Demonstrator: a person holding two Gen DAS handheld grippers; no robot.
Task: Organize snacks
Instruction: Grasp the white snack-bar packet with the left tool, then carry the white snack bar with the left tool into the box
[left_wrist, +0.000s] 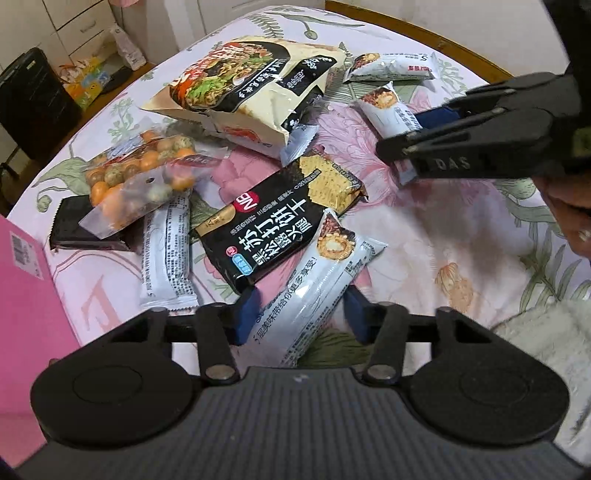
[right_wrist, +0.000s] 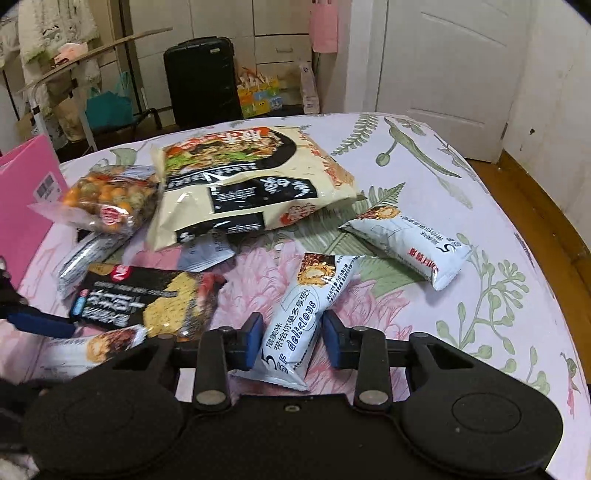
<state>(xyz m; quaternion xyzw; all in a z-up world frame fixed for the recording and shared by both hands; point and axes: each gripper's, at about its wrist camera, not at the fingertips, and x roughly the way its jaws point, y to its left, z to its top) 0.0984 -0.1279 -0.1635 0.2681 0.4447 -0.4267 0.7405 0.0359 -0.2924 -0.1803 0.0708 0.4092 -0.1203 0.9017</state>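
Observation:
Snacks lie scattered on a floral cloth. My left gripper (left_wrist: 301, 312) is open, its blue pads on either side of a white snack bar (left_wrist: 317, 291) without pressing it. A black soda cracker pack (left_wrist: 280, 218) lies just beyond. My right gripper (right_wrist: 293, 338) is open around another white snack bar (right_wrist: 306, 317); it also shows in the left wrist view (left_wrist: 436, 122). A large cream noodle bag (right_wrist: 243, 184) and a clear bag of coloured balls (right_wrist: 107, 199) lie at the back. Another white bar (right_wrist: 410, 245) lies to the right.
A pink box (left_wrist: 22, 325) stands at the left edge of the cloth, also in the right wrist view (right_wrist: 26, 199). A dark chocolate pack (left_wrist: 88, 229) lies under the ball bag. A black suitcase (right_wrist: 201, 81) and a white door (right_wrist: 454, 66) are beyond the table.

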